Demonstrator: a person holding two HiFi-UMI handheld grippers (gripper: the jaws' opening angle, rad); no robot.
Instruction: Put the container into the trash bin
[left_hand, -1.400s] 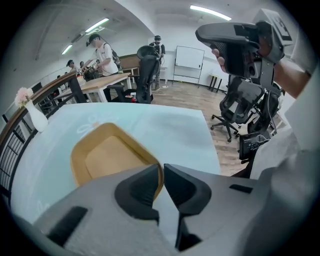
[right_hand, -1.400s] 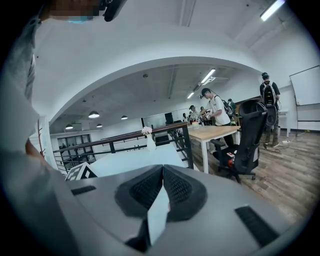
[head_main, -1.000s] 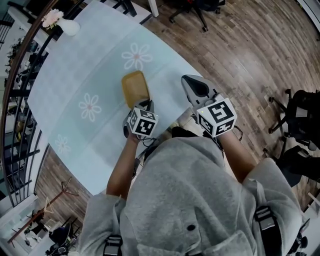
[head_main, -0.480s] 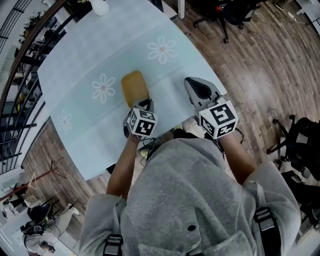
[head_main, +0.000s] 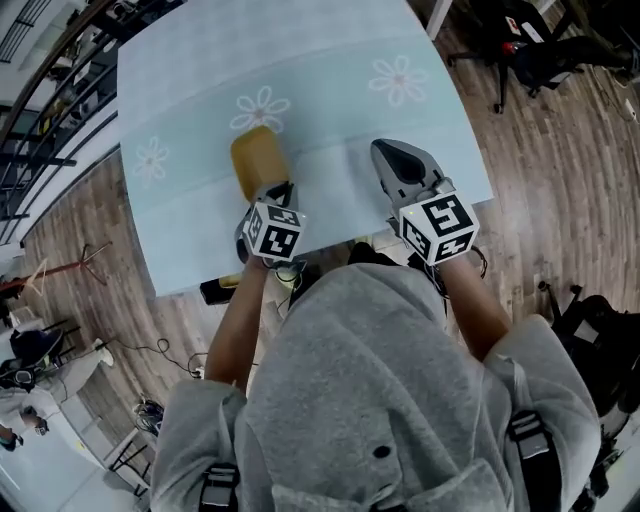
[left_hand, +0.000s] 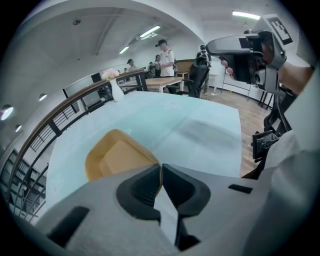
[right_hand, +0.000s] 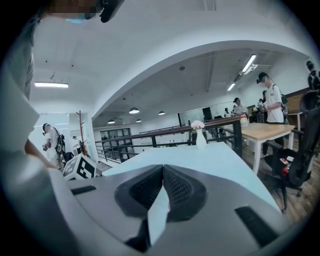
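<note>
Left tool (left_hand: 161, 168): the jaws are almost together and they pinch the near rim of the container (left_hand: 113, 157).
Right tool (right_hand: 162, 170): the jaws are closed, pad against pad, with nothing between them; it points out over the surface (head_main: 330, 85).
Container: a flat tan tray. It is in the left tool, over the pale blue surface, just below a flower print (head_main: 262, 108). I cannot tell whether its bottom touches the surface.
Both tools in the head view: they are side by side in front of the person's chest, the left one near the front edge of the surface and the right one near its right corner.
Change from one second ago: the grip on the container is the same and the right tool is closed as before. In the head view the whole surface lies differently: its left edge and the wooden floor (head_main: 80, 230) beside it now show much more. The container sits nearer to that edge. The vase (left_hand: 116, 90) was at the top left of the head view and is now outside it; the two tool views show it.
Markings: each tool has a cube (head_main: 273, 231) with black-and-white square patterns. The surface has white flower prints.
</note>
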